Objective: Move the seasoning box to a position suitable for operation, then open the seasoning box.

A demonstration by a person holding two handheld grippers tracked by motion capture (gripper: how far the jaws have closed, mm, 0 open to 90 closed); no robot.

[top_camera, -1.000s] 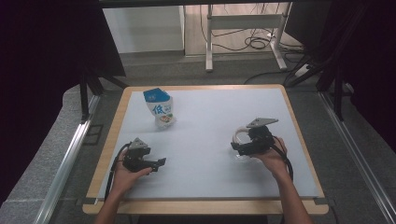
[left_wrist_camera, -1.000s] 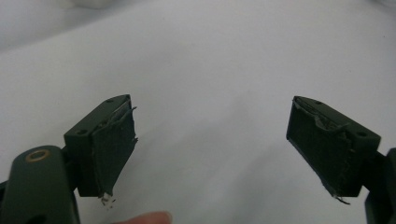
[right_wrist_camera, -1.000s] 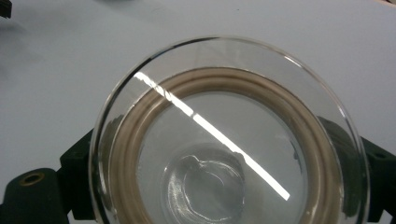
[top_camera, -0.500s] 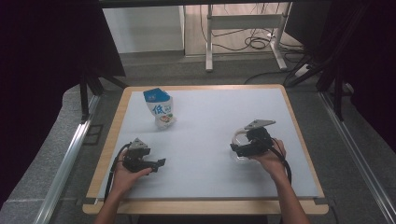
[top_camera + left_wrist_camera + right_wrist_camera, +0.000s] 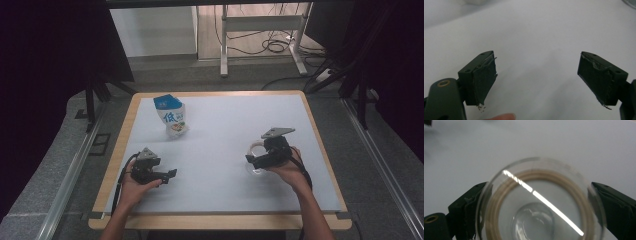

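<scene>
At the right side of the surface (image 5: 220,200) the glass cup (image 5: 540,202) sits between the right tool's (image 5: 251,161) jaws, which look closed on its sides, while the left tool (image 5: 537,77), open and empty, lies well apart, nearer the snack bag (image 5: 171,115).

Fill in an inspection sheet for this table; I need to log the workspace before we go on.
Surface: white table top with a wooden edge, bare where visible.
Job's things: clear glass lid with a tan ring, between the right gripper's jaws; blue and white snack bag upright at the far left.
Clutter: nothing seen.
Grippers: left gripper open, nothing between its jaws; right gripper closed on the lid.
Cables: a black cable trails from the left gripper; floor cables beyond the table.
Surroundings: metal stand, dark curtains.
</scene>
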